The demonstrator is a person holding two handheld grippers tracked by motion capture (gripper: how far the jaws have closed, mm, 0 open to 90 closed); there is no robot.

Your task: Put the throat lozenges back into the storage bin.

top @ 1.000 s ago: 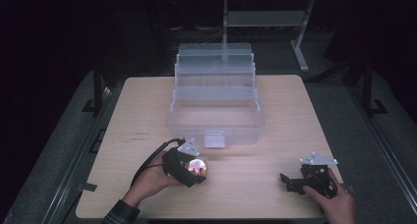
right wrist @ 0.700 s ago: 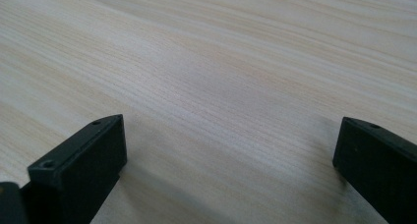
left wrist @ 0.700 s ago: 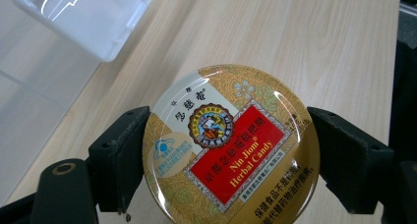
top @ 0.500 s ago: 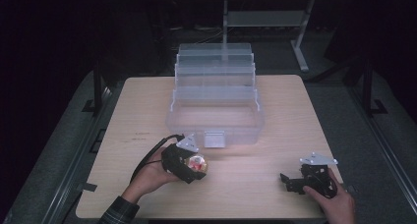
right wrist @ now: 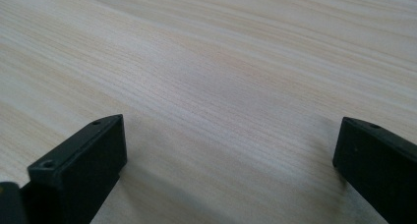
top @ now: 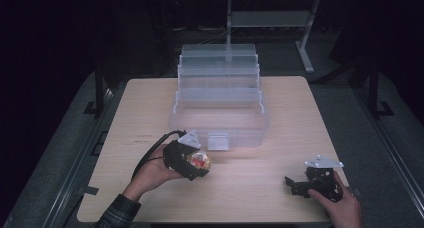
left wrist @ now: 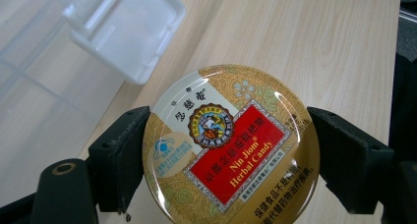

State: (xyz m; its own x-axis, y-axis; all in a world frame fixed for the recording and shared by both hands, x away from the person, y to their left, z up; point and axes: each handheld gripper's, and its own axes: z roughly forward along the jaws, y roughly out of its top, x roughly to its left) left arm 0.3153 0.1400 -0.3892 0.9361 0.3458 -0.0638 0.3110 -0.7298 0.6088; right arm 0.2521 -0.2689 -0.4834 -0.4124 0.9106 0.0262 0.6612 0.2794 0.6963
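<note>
The round herbal candy tin (left wrist: 230,148) was pinched edge-to-edge between the left gripper (top: 196,162) jaws, just short of the clear tackle box (top: 220,119). Right gripper (top: 299,185) jaws were left wide open, nothing between them. Tin's probably best kept level and lifted over the box rim (top: 218,135).

The left gripper (top: 192,160) holds a round tin (top: 199,161) just beside the clear box's (top: 220,115) front wall; the right gripper (top: 300,184) sits near the table's (top: 280,98) front right corner.
</note>
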